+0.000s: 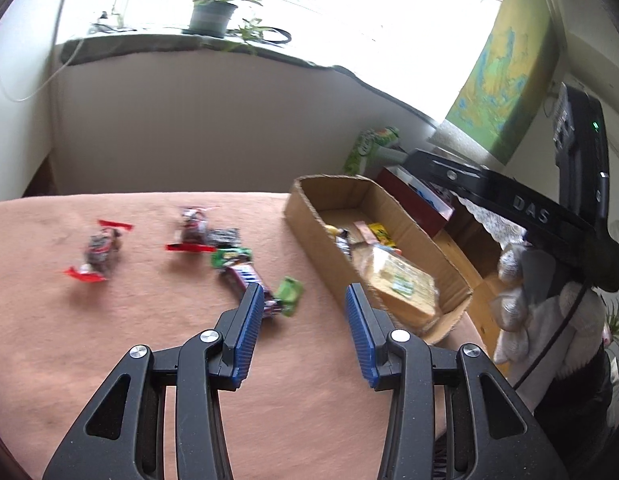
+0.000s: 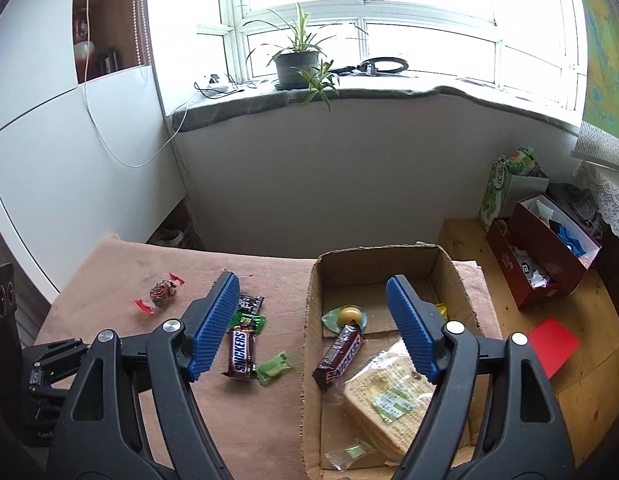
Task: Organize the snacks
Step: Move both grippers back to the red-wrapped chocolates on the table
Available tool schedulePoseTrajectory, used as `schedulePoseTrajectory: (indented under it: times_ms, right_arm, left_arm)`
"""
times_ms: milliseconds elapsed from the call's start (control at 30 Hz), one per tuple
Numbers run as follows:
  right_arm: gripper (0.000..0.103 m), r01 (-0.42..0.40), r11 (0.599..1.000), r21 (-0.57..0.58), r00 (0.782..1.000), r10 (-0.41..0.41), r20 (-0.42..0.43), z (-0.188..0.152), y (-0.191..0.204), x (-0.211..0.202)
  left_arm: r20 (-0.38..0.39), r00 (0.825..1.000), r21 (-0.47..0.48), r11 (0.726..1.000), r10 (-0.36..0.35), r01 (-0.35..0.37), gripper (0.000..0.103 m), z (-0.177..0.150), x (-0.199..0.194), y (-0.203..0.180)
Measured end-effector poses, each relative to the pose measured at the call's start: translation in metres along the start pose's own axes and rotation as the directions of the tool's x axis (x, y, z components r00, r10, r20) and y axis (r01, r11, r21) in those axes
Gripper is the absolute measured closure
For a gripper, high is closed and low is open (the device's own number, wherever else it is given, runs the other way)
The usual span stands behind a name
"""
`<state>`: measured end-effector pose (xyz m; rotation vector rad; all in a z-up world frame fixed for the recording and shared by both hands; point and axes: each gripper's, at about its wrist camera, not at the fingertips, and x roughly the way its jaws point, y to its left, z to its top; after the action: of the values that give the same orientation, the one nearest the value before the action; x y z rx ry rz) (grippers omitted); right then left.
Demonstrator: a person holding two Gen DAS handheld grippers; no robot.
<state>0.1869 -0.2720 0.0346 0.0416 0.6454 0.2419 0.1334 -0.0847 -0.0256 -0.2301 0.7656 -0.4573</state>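
Observation:
A cardboard box (image 2: 309, 344) stands on the pink tabletop (image 2: 109, 276) and holds a Snickers bar (image 2: 339, 356), a bagged bread loaf (image 2: 389, 396) and a yellow jelly cup (image 2: 347, 314). The box also shows in the left wrist view (image 1: 309, 232). On the cloth lie a second Snickers bar (image 2: 242, 354), green candies (image 2: 274, 367) and a red-wrapped candy (image 2: 161, 292). My right gripper (image 2: 311, 322) is open and empty above the box's left wall. My left gripper (image 1: 304, 294) is open and empty, near the Snickers bar (image 1: 245, 276) and two red-wrapped candies (image 1: 99, 250).
A red box (image 2: 545, 256) of odds and ends and a green carton (image 2: 505, 184) stand on the wooden surface to the right. A red card (image 2: 551, 346) lies there too. A potted plant (image 2: 297, 64) sits on the windowsill. The right gripper's black body (image 1: 509, 208) shows in the left wrist view.

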Motion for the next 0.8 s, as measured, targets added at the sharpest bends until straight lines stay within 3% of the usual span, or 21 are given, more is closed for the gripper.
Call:
schedulePoseTrajectory:
  times_ms: [467,800]
  right_arm:
    - [0.024,-0.110,0.993,-0.050,0.992,0.106,-0.064,0.011,0.073,0.029]
    - [0.024,-0.186,0.982,0.018,0.963,0.186,-0.193,0.013,0.101,0.090]
  left_arm:
    - [0.096,0.982,-0.148,0.978,0.162,-0.147,0.062,0.018,-0.050,0.103]
    - [0.074,0.973,-0.222,0.955,0.217,-0.196,0.062,0.034,-0.038,0.156]
